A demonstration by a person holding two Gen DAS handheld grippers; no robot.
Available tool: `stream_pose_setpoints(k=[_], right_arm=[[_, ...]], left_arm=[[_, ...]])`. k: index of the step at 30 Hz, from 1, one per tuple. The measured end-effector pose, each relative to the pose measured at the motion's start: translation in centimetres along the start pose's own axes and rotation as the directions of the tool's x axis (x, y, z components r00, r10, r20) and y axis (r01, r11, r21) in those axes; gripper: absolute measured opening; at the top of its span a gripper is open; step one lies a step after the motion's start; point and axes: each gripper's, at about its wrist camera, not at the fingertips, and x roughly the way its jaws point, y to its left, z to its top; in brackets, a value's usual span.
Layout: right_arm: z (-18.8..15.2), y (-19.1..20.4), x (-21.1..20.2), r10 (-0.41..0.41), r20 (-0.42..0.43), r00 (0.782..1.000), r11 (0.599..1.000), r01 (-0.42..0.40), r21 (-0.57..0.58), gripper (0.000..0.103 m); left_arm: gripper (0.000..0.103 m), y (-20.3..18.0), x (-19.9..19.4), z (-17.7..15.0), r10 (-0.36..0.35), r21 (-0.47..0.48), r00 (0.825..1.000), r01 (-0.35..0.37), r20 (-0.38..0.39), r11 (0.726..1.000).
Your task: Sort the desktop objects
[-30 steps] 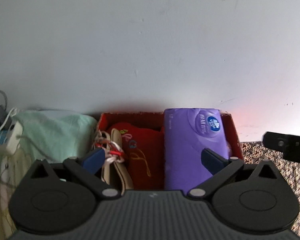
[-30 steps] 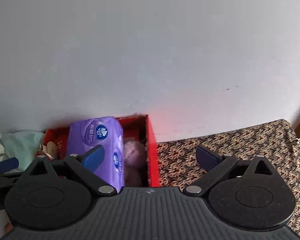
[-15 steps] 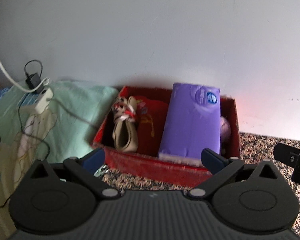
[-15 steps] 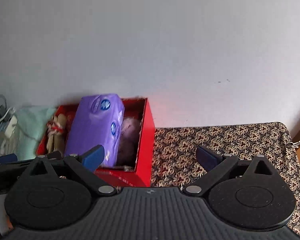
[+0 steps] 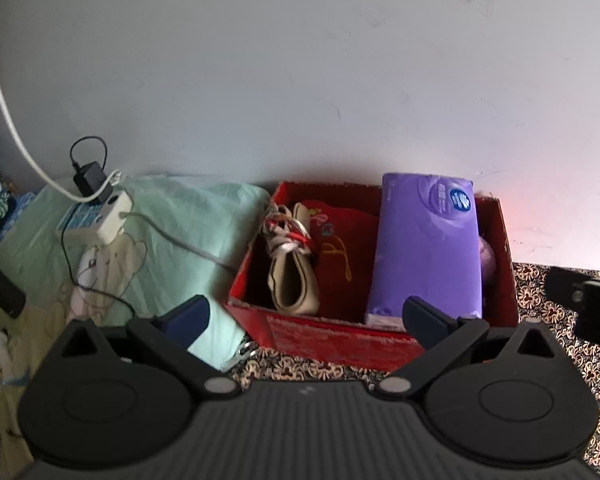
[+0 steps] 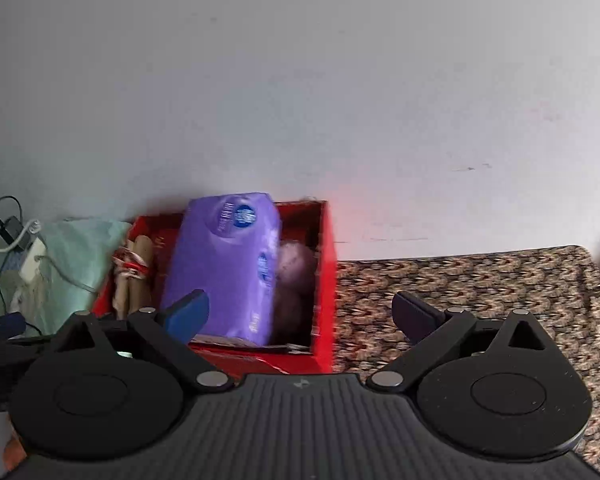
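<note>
Left hand-held gripper, black with blue-tipped fingers, is held with its fingers spread wide apart and nothing between them, poised at the near side of an open red cardboard box. Right hand-held gripper, of the same build, likewise has its fingers wide apart and empty, near the box's near right corner; part of it shows as a dark shape at the right edge of the left wrist view. The box stands on a worktop covered with a brown floral patterned cloth, its far side against a pale wall. Inside the box, from left to right: a beige folded item bound with red and white string, a red fabric pouch with gold embroidery, a purple plastic-wrapped tissue pack lying lengthwise from near to far, and a pale lilac fluffy object wedged between the pack and the box's right wall. Left of the box, touching it, lies a mint green cloth with a bear print; on it rest a white power strip, a black plug adapter and trailing cables.
</note>
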Motion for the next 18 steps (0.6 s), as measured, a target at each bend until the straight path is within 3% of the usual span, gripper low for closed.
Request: stream_pose_setpoints(k=[6,18], right_arm=[[0.3,3.0,1.3,-0.026,0.008,1.0,0.999,0.025,0.024,0.1],[-0.6,6.2,2.4,-0.13,0.023,0.991,0.988,0.128,0.091,0.1]], left_arm=[[0.102,2.5,1.5,1.3,-0.03,0.053,0.999,0.029,0.02,0.998],[0.102,6.7,4.2,1.6,-0.157,0.068,0.987,0.155,0.024,0.986]])
